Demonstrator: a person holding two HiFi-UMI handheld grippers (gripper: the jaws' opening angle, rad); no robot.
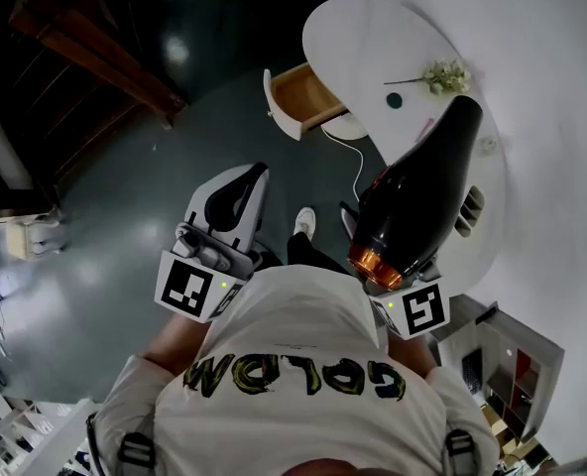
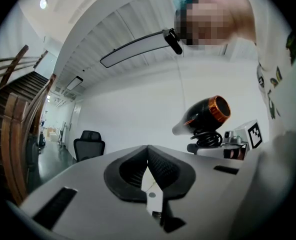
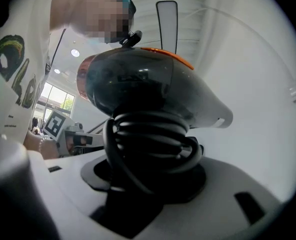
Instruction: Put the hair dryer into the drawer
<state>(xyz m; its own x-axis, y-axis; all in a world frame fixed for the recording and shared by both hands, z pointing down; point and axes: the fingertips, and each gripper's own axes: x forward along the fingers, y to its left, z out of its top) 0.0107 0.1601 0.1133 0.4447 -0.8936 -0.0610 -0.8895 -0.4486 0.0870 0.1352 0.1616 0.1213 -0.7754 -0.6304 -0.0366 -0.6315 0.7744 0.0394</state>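
Holding a black hair dryer [image 1: 417, 191] with an orange rear ring out in front, clamped at its cord-wound handle [image 3: 148, 144] by the right gripper [image 3: 149, 194], jaws spread wide around the coils. Keeping the left gripper [image 1: 254, 177] alongside, clenched tight on nothing.

Facing, well ahead across grey floor [image 1: 125, 226], a small drawer [image 1: 282, 107] already pulled out from the rounded white desk [image 1: 373, 28], its wooden inside apparently bare.

Judged roughly halfway: dryer picked up and in hand, drawer open and waiting. Left to do: reach the desk, lower the dryer in, let go, perhaps push the drawer shut.

Plenty of open floor between feet and drawer, with the wooden staircase [image 1: 85, 48] well apart at the left. Tighter near the goal: drawer front jutting past the desk's curved edge, a white cable [image 1: 356, 162] hanging just beside it, a flower sprig [image 1: 442, 75] lying on the desktop above. Likely needing the long body turned lengthways to clear the drawer's side walls.
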